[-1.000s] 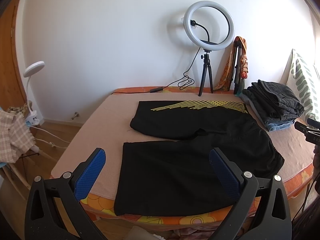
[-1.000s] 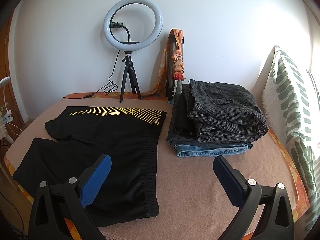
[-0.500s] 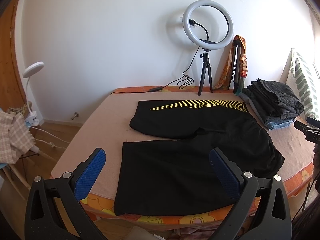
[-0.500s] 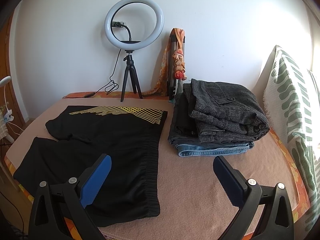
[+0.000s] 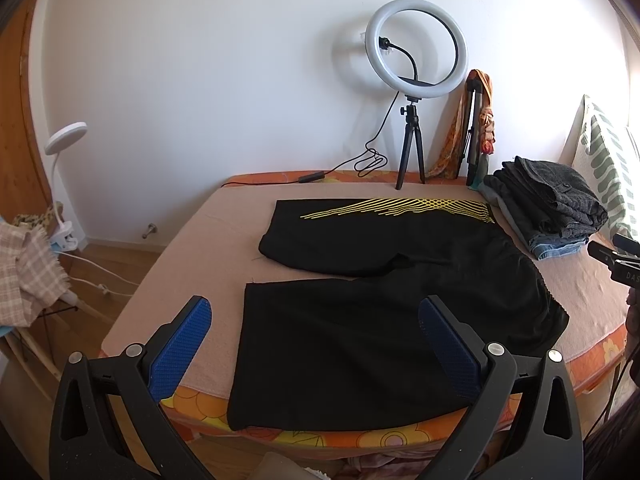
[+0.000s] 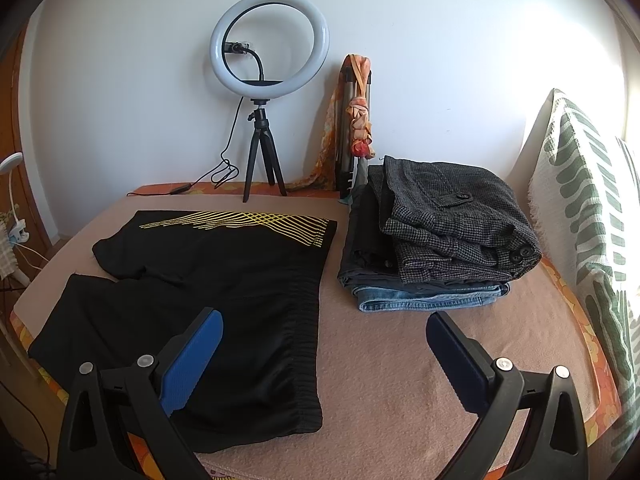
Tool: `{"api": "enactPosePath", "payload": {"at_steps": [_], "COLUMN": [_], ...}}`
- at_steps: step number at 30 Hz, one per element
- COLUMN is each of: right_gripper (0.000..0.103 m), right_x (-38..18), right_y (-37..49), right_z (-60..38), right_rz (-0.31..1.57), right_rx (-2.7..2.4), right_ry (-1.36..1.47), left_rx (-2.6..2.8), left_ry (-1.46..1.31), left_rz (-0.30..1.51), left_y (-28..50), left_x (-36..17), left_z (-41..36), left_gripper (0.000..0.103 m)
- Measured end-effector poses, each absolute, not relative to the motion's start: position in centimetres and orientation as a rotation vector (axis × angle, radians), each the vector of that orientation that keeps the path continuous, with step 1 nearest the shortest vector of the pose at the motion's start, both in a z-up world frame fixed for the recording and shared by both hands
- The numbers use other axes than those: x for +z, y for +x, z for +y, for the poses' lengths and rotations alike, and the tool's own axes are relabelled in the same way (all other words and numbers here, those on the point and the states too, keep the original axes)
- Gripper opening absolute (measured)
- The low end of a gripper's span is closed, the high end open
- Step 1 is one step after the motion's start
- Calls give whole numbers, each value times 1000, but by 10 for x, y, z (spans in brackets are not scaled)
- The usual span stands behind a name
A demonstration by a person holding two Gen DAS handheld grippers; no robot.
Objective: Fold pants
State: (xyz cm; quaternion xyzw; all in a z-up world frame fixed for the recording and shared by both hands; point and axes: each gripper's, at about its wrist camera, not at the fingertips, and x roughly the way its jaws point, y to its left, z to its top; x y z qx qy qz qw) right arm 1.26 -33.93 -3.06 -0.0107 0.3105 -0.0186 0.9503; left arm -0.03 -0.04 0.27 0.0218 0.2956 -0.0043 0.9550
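Observation:
Black shorts (image 5: 380, 300) with yellow stripes on the far leg lie flat and spread on the bed, both legs pointing left, waistband to the right. They also show in the right wrist view (image 6: 208, 280). My left gripper (image 5: 316, 332) is open and empty, held above the near leg at the bed's front edge. My right gripper (image 6: 324, 344) is open and empty, held above the waistband's near corner. The right gripper's tip shows at the right edge of the left wrist view (image 5: 616, 260).
A stack of folded trousers and jeans (image 6: 436, 236) lies right of the shorts. A ring light on a tripod (image 6: 268, 92) and a folded tripod with a scarf (image 6: 356, 120) stand at the wall. A patterned pillow (image 6: 592, 216) is at the right. A chair with cloth (image 5: 28, 276) stands left.
Both views have shifted very slightly; the shorts lie unchanged and both grippers stay open.

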Motion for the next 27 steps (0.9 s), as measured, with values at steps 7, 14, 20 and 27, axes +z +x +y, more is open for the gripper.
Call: {"api": "enactPosePath", "payload": {"at_steps": [7,14,20,27], "right_gripper": [103,103,103,103], "right_x": [-31,-30,-31,-31], "right_y": [13,13,14,14], "right_z": [-339,-338,-337,-336], "right_rz": [631,632,633,633], "right_rx": [-39,-37,-33,-21], "right_ry": [-21,-23,-22,-24], "left_rx": [-8,-9,-8,-5], "left_ry": [44,46,49,58], "left_rz": [599,601,602,604], "left_y": [0,0,0,0], "left_x": [2,2,1,-1], "left_z": [0,0,0,-1], "left_gripper": [103,103,103,103]}}
